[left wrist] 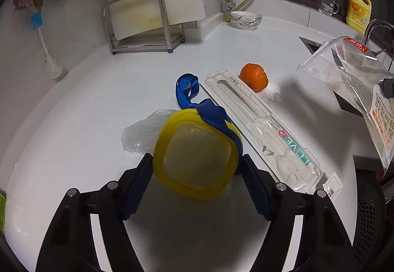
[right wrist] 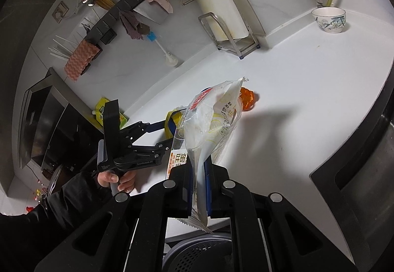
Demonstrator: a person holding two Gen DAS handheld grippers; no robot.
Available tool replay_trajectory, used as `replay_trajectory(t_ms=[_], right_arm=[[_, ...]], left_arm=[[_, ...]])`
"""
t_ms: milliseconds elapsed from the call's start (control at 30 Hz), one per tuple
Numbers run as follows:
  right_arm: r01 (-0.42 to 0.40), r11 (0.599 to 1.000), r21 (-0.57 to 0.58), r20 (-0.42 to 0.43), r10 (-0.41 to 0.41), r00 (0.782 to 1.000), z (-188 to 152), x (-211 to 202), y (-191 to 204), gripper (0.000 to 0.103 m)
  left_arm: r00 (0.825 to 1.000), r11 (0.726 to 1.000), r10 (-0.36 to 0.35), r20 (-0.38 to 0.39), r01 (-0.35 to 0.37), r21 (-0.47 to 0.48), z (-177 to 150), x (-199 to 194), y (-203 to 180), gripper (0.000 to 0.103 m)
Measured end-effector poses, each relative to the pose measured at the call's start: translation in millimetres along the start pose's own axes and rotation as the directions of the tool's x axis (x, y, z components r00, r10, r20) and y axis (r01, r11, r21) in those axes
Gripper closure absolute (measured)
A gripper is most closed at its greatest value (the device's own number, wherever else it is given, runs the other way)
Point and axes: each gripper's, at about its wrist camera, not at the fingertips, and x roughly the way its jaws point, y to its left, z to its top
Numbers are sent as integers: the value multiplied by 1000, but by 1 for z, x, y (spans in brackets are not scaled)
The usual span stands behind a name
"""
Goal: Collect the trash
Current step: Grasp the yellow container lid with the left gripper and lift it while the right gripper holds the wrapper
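Observation:
My left gripper is shut on a yellow-lidded plastic container with a blue strap over it, at the white counter. A crumpled clear film lies to its left. A long clear toothbrush blister pack, an orange peel and a small white wad lie to its right. My right gripper is shut on a clear printed plastic bag and holds it above the counter edge; the bag also shows in the left wrist view.
A cutting board in a steel rack stands at the back wall, a patterned bowl and yellow detergent bottle further right. The sink is at the right. A grey perforated bin sits below the counter edge. A yellow pouch lies far left.

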Motion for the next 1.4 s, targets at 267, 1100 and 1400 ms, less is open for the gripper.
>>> replay_trajectory(t_ms=[267, 1100, 1400], right_arm=[[-1, 1000, 4, -7, 1, 1000, 0, 2, -3, 95], [-13, 1000, 7, -7, 13, 1000, -4, 1, -2, 95], [-10, 1000, 15, 7, 9, 1000, -8, -9, 2, 95]], left_arm=[[1000, 999, -19, -10, 19, 38, -6, -4, -2, 26], [999, 999, 34, 19, -35, 37, -10, -27, 4, 40], [994, 995, 97, 47, -98, 21, -8, -63, 10, 40]])
